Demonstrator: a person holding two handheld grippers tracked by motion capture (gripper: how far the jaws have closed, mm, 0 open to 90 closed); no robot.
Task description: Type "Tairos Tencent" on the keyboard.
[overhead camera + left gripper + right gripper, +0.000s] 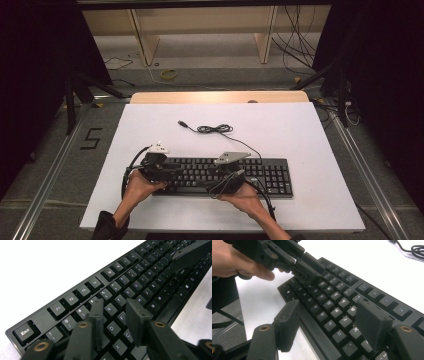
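Observation:
A black keyboard [270, 175] lies along the near part of the white table [300, 130]. Its cable [215, 129] is coiled behind it and ends in a loose plug [183, 123]. My left gripper [167, 172] hovers over the keyboard's left end. In the left gripper view it [115, 305] stands open just above the letter keys [111, 327], with nothing gripped. My right gripper [220, 177] is over the keyboard's middle. It [327, 311] is open wide, one jaw past the front edge, the other above the keys [337, 312]. The left gripper [304, 267] and its hand [242, 265] show beyond it.
A wooden board [220, 96] runs along the table's far edge. Shelf legs [145, 40] and loose cables [300, 55] are on the floor behind. Dark stands [340, 80] flank the table. Bare white surface lies right of and behind the keyboard.

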